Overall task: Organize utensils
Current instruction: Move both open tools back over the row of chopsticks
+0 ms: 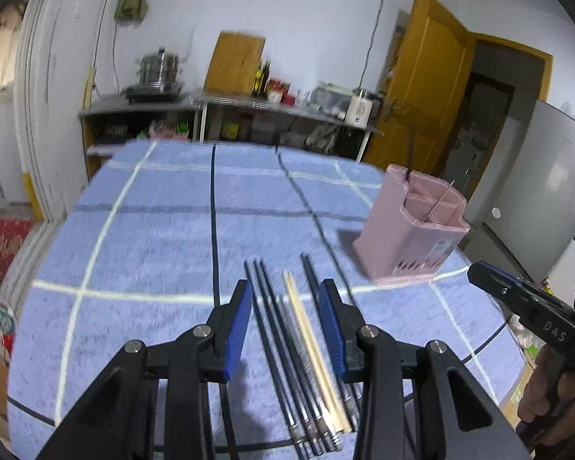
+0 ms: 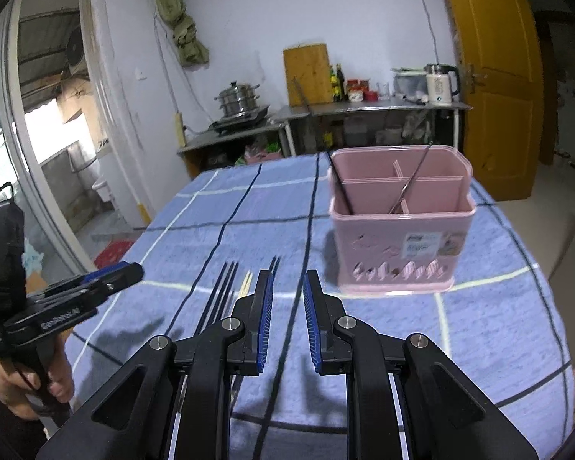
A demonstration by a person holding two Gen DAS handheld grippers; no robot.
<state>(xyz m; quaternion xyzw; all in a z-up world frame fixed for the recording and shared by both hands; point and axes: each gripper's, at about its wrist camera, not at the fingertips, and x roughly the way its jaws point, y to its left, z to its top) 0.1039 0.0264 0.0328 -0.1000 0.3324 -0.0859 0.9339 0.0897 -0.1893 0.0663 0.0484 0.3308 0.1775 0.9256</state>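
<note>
Several chopsticks (image 1: 287,329) lie side by side on the blue checked towel (image 1: 153,237): dark ones, metal ones and a pale wooden pair (image 1: 306,326). My left gripper (image 1: 286,285) hovers just over them, open, with its blue pads on either side of the bundle and not touching it. The pink utensil holder (image 1: 414,226) stands to the right with a dark stick and a metal stick in it. My right gripper (image 2: 287,280) is open and empty, to the right of the chopsticks (image 2: 218,291) and in front of the holder (image 2: 398,222).
The left gripper (image 2: 107,280) shows side-on at the left of the right wrist view, a hand on its handle. The right gripper (image 1: 517,303) shows at the right edge of the left wrist view. Behind the table are metal shelves (image 2: 326,115), a yellow door (image 2: 494,76) and a fridge (image 1: 536,191).
</note>
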